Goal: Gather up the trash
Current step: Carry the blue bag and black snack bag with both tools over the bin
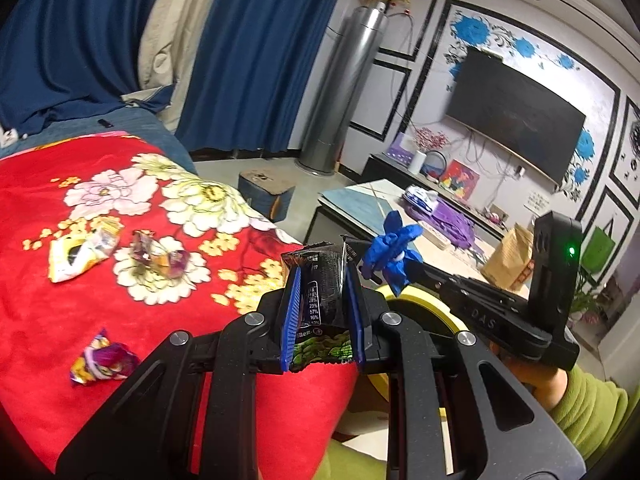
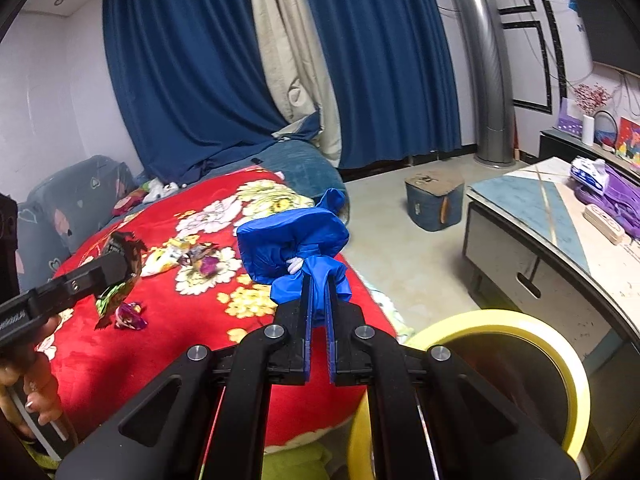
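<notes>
My left gripper (image 1: pixel 322 280) is shut on a black and green snack wrapper (image 1: pixel 320 300), held above the edge of the red flowered blanket (image 1: pixel 60 320). My right gripper (image 2: pixel 319 284) is shut on a crumpled blue plastic glove (image 2: pixel 292 240), also seen in the left wrist view (image 1: pixel 394 252). A yellow-rimmed bin (image 2: pixel 500 324) stands on the floor just below and right of both grippers. Three more wrappers lie on the blanket: a yellow-white one (image 1: pixel 80 252), a clear purple one (image 1: pixel 160 258) and a purple-yellow one (image 1: pixel 104 360).
A low table (image 2: pixel 532 208) with purple cloth and a tissue pack stands to the right. A small blue stool (image 2: pixel 434 200) sits on the floor beyond. Blue curtains, a tall silver air conditioner (image 1: pixel 344 92) and a wall TV are behind.
</notes>
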Demonstrator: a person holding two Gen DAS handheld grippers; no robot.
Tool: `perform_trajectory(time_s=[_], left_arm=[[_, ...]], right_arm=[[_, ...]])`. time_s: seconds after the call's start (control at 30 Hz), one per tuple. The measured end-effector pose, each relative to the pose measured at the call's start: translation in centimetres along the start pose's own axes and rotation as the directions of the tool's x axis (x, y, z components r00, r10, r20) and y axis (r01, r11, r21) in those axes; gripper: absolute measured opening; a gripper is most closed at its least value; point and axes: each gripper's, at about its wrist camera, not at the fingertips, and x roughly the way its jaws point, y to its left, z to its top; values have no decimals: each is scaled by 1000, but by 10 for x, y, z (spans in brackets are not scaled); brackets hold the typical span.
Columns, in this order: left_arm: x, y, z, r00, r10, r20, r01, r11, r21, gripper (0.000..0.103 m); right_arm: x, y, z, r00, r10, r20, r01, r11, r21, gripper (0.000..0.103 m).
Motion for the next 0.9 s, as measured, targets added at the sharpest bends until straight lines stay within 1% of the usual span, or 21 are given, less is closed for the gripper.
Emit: perform_trajectory(time_s=[0.5, 0.9], left_arm=[[24, -50, -20, 996, -59, -61, 65, 992, 107, 15], [49, -78, -33, 989, -85, -117, 104, 980, 170, 16]], right_arm=[[-23, -50, -20, 994, -106, -5, 106, 992, 70, 6], [-37, -88, -43, 977, -211, -33, 213, 971, 108, 6]])
